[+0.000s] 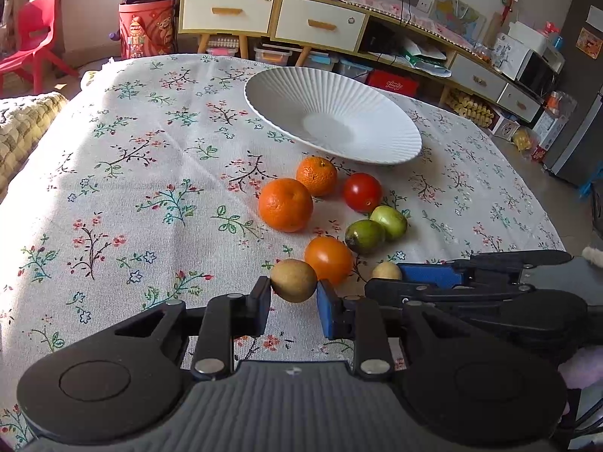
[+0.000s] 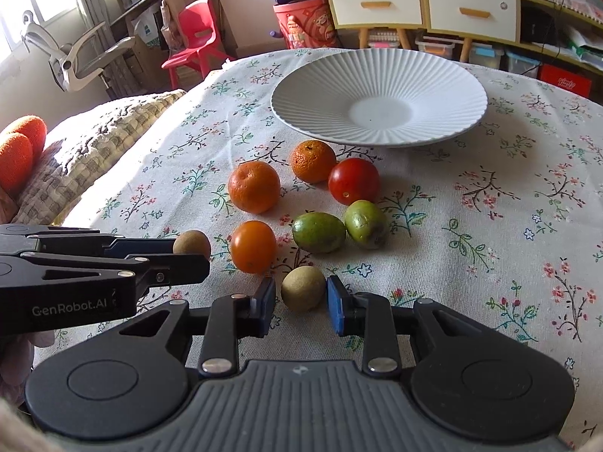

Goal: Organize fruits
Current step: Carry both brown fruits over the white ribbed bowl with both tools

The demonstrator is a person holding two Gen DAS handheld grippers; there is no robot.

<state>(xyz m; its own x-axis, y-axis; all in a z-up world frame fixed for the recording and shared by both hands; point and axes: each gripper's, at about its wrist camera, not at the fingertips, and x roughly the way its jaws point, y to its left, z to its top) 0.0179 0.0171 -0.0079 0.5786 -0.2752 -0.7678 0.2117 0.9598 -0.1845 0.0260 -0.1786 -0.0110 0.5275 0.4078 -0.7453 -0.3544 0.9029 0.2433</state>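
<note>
Plate (image 2: 444,86) empty; eight fruits on desk. Left gripper (image 1: 294,292) and right gripper (image 2: 301,295) each clamp one brown fruit.

A floral tablecloth (image 2: 490,226) covers the table. Beyond its far edge stand a cream cabinet with drawers (image 2: 422,3) and wooden legs, a red patterned drum (image 2: 305,24) and a red plastic chair (image 2: 196,34). A quilted cushion (image 2: 98,143) lies off the left edge, a white office chair (image 2: 75,56) behind it.
</note>
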